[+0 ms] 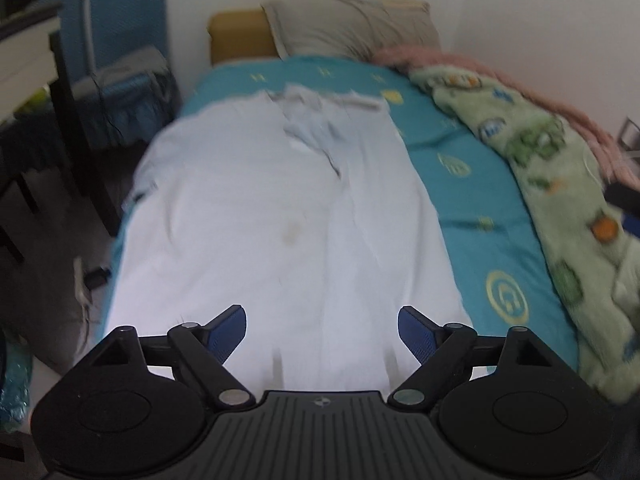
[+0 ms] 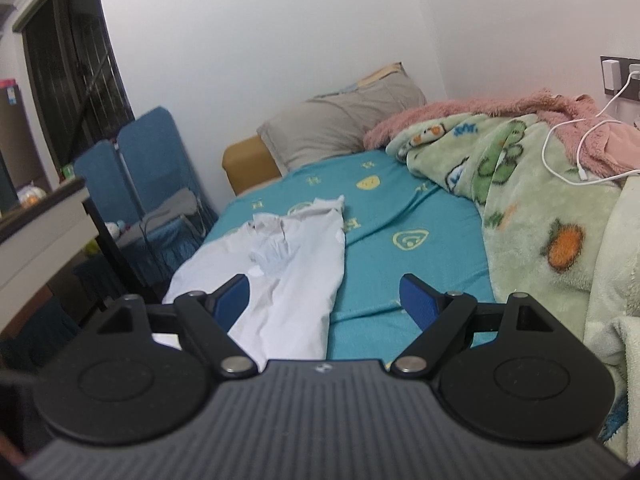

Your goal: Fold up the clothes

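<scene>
A white shirt [image 1: 256, 216] lies spread lengthwise on the teal bed sheet [image 1: 480, 184], collar at the far end, with a faint stain near its middle. My left gripper [image 1: 322, 330] is open and empty, hovering above the shirt's near hem. The left wrist view is blurred. In the right wrist view the shirt [image 2: 292, 280] lies left of centre on the sheet [image 2: 408, 240]. My right gripper [image 2: 326, 298] is open and empty, above the shirt's near right edge and the bare sheet.
A green patterned blanket [image 2: 532, 208] and pink blanket [image 2: 500, 116] are heaped along the bed's right side by the wall. A grey pillow [image 2: 340, 120] lies at the head. A white cable [image 2: 576, 148] hangs from a wall socket. Blue chairs [image 2: 132, 168] and a desk [image 2: 36, 236] stand left.
</scene>
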